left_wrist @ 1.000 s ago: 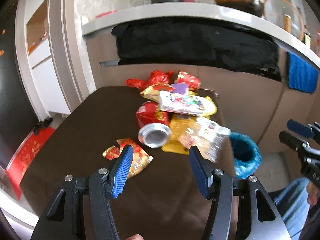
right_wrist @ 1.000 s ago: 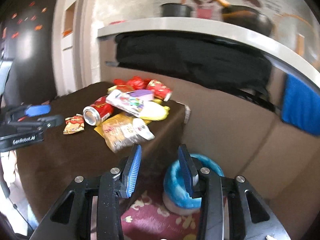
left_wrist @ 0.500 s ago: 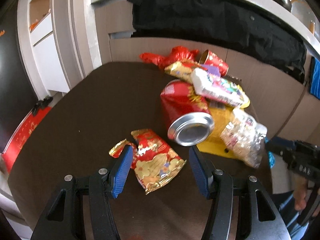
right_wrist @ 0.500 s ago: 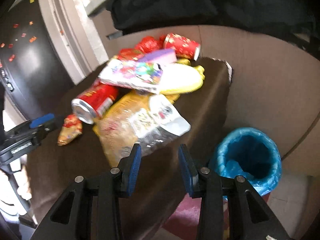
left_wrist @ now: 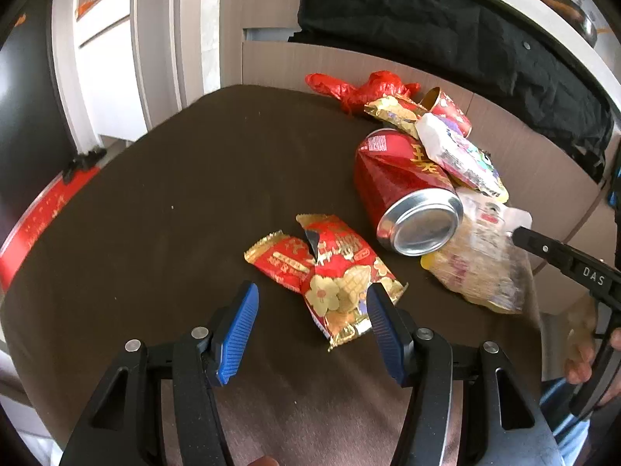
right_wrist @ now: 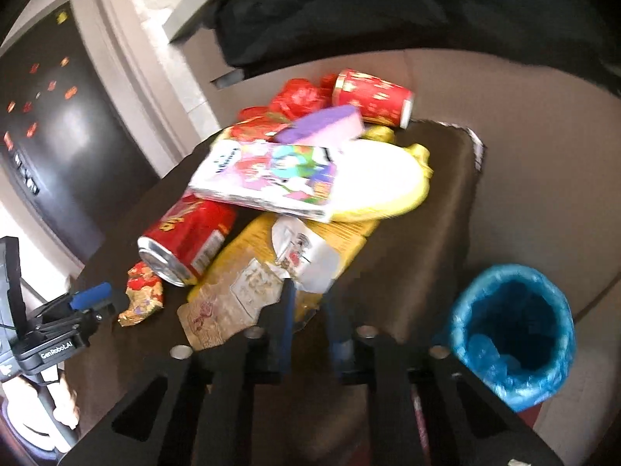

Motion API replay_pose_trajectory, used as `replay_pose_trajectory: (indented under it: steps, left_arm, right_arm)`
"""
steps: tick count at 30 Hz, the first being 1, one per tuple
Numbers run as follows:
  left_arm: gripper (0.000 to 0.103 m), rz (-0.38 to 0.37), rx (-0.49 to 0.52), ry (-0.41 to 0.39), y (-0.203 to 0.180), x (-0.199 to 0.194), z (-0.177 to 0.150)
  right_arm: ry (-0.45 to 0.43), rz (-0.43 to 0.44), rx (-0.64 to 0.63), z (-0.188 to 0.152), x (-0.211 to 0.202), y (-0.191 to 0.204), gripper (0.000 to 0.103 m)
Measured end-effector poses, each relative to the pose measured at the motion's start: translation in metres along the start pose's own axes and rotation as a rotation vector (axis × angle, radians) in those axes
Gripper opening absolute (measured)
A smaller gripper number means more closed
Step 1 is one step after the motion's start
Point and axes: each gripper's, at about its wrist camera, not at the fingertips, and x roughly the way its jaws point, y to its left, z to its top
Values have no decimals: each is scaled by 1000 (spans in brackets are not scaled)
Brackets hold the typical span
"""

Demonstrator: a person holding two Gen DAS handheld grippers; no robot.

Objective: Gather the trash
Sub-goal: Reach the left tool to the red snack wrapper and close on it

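Observation:
A torn red-and-gold wrapper [left_wrist: 333,268] lies flat on the brown table [left_wrist: 174,194], partly between the fingers of my left gripper [left_wrist: 310,291], which stands open just above it. Behind it a dented red can [left_wrist: 399,190] lies on its side. My right gripper [right_wrist: 308,303] is closing around the near corner of a clear crinkled snack bag [right_wrist: 240,291]; a gap still shows between the pads. In the left wrist view the right gripper [left_wrist: 522,235] tip reaches that snack bag [left_wrist: 481,268] from the right.
A heap of trash sits at the table's far right: a colourful packet [right_wrist: 271,178], a yellow bag [right_wrist: 388,178], a red paper cup [right_wrist: 372,95], a red plastic bag [left_wrist: 361,85]. A blue-lined bin [right_wrist: 512,330] stands on the floor right of the table. A cabinet wall rises behind.
Both grippers came down and forward toward the table. The left one now straddles the red-and-gold wrapper. The right one swung from over the bin to the clear bag and narrowed its jaws.

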Motion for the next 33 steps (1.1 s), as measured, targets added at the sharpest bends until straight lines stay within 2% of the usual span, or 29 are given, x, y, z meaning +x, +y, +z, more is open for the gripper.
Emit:
replay_pose_trajectory:
  steps: [1, 4, 7, 14, 18, 21, 23, 26, 33]
  left_arm:
    - [59, -6, -2, 3, 0, 0, 0]
    - [58, -36, -11, 21, 1, 0, -1]
    - [50, -81, -40, 46, 5, 2, 2]
    - [47, -87, -83, 34, 10, 15, 26]
    - [47, -108, -71, 84, 12, 33, 41]
    - [38, -123, -58, 102, 13, 41, 44]
    - [22, -149, -59, 106, 13, 42, 45]
    - [8, -165, -66, 91, 13, 36, 43]
    - [3, -142, 7, 17, 3, -5, 45]
  right_arm:
    - [-2, 9, -14, 2, 0, 5, 6]
    - [-15, 23, -59, 4, -4, 18, 4]
    - [-35, 9, -108, 4, -13, 30, 4]
    - [-40, -12, -153, -2, -23, 36, 4]
    - [-27, -5, -150, -4, -22, 35, 4]
    - [-28, -2, -156, -6, -23, 35, 4]
    - [-27, 3, -151, -6, -23, 33, 4]
    - [-25, 10, -137, -4, -21, 32, 4]
    - [-75, 4, -160, 6, -36, 44, 2]
